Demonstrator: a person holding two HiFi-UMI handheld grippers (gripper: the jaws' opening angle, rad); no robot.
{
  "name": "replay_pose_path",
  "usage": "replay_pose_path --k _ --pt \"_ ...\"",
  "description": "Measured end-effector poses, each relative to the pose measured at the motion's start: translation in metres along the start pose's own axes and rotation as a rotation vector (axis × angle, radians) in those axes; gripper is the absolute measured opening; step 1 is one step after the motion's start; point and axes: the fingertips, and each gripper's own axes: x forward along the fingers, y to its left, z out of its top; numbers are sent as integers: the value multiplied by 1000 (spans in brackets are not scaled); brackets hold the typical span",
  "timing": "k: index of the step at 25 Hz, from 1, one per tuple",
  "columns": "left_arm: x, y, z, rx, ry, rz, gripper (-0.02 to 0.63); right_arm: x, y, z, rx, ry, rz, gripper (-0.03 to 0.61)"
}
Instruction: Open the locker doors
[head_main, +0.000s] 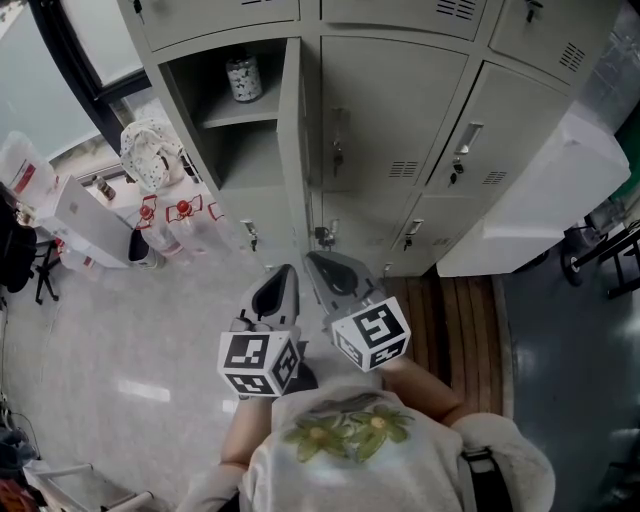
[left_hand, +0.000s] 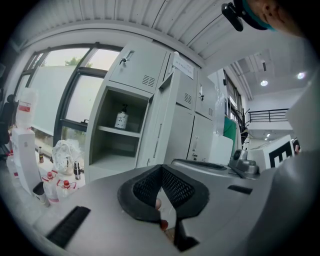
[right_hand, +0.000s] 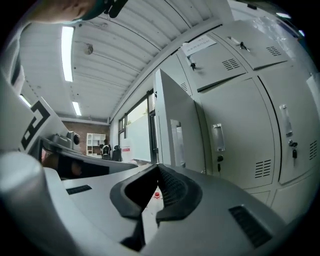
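Two grippers shut and empty, one locker door open.

We hold the left gripper and the right gripper side by side near our chest. Each has its jaws pressed together on nothing, and each carries one marker cube. Farther off, one locker door stands swung out, edge-on to us, baring a compartment with one shelf and one patterned container on it. Right of it in that row we count two closed doors, each with one handle. Three more closed ones sit in the row below. At the left stand two red-capped bottles.
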Motion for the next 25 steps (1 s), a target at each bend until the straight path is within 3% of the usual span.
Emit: replay_pose_path --k 8,12,25 --pt "1 -11 -3 5 0 20 29 -16 10 -8 1 10 73 29" --pt "-2 -17 -6 67 17 53 28 -24 11 -9 5 9 84 29" --pt "-16 -78 -19 38 -22 23 29 -89 3 -11 14 -17 81 31"
